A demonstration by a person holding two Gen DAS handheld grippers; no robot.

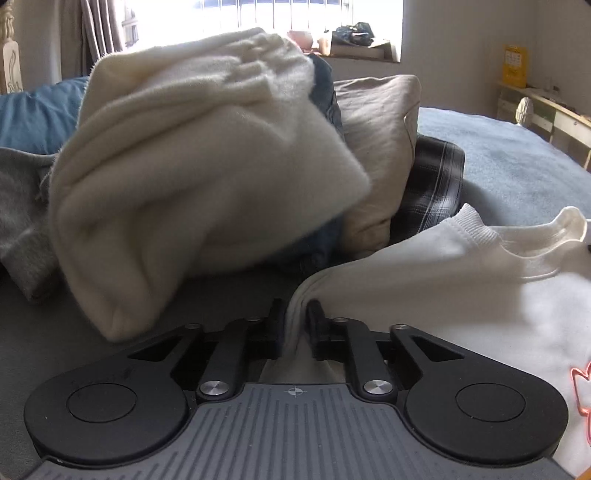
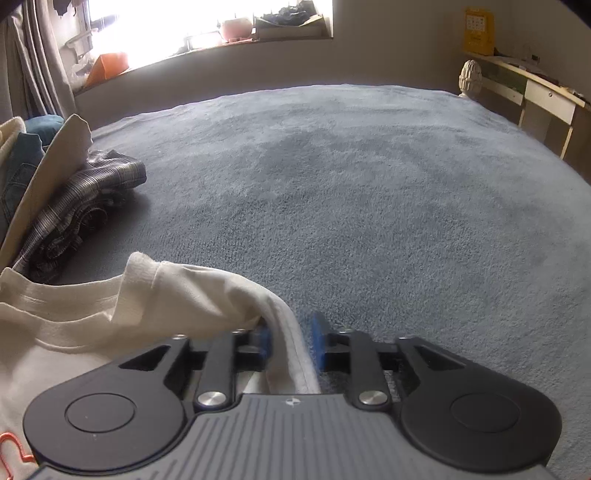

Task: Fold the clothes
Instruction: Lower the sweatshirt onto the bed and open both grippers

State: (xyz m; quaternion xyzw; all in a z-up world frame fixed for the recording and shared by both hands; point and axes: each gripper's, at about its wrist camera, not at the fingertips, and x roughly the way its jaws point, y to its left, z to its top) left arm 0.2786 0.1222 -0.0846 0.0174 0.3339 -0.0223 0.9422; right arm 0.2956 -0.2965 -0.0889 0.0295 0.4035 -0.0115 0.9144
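A white sweatshirt with a ribbed collar and an orange print lies on the grey-blue bedspread. My left gripper is shut on a bunched fold of its left edge. The sweatshirt also shows in the right wrist view, where my right gripper with blue pads is closed on its hemmed edge. The cloth spans between the two grippers, low over the bed.
A pile of clothes stands to the left: a cream knit, a beige garment, jeans, a grey piece and a dark plaid shirt. A window sill and a wooden desk lie beyond the bed.
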